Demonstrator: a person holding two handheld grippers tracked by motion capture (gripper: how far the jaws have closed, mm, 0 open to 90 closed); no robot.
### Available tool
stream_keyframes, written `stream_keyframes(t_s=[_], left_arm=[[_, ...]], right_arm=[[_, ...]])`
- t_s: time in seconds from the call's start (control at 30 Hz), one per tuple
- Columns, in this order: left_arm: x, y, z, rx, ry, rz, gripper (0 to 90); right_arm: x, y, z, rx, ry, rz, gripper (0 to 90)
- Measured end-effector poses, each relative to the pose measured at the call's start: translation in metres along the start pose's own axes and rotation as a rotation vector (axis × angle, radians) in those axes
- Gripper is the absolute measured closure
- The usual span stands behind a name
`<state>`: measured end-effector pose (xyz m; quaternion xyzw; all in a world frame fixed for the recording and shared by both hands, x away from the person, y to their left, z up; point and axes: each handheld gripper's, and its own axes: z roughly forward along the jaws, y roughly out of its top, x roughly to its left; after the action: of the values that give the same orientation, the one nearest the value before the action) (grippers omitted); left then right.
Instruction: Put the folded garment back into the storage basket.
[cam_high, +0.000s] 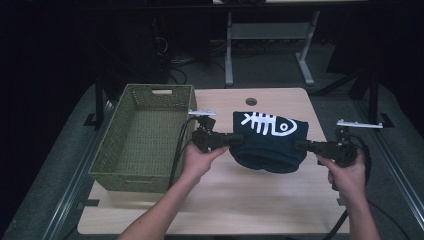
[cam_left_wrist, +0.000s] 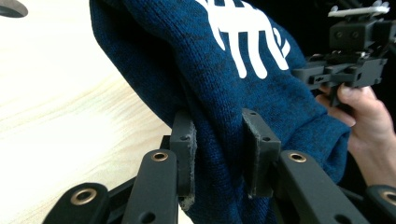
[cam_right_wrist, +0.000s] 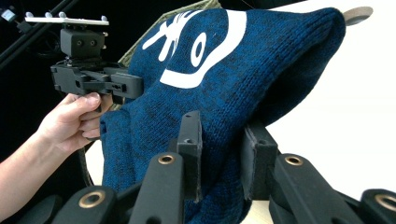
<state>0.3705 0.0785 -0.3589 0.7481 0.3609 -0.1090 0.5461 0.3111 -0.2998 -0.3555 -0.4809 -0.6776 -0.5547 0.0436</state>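
1. Holding the sweater between them, the left gripper and right gripper each pinch one side edge; both sets of jaws are clamped on knit fabric, as the two gripper views confirm.
2. Position: the sweater hangs folded just above the surface, its lower fold sagging in the middle, to the right of the basket.
3. Judgement on grip: holding opposite edges keeps the fold together and the printed face up, which would suit carrying it sideways into the basket.
4. Basket: green, woven, open, set at the left of the surface, apparently the receptacle.
5. Markings: a white fishbone print on the dark blue knit. No lettering, brand or label can be read on any item.
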Motion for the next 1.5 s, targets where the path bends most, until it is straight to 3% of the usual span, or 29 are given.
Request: stream_keyframes(t_s=[0.6, 1.13, 1.5], left_arm=[[0.002, 0.009, -0.029, -0.035, -0.007, -0.018, 69.2], [0.007, 0.013, -0.065, -0.071, 0.015, -0.019, 69.0], [0.013, 0.012, -0.086, -0.085, 0.031, -0.026, 69.0]], right_arm=[[0.023, 0.017, 0.011, -0.017, 0.052, -0.025, 72.5], [0.047, 0.033, 0.037, -0.001, 0.103, -0.046, 72.4], [0.059, 0.04, 0.053, 0.015, 0.111, -0.066, 72.4]])
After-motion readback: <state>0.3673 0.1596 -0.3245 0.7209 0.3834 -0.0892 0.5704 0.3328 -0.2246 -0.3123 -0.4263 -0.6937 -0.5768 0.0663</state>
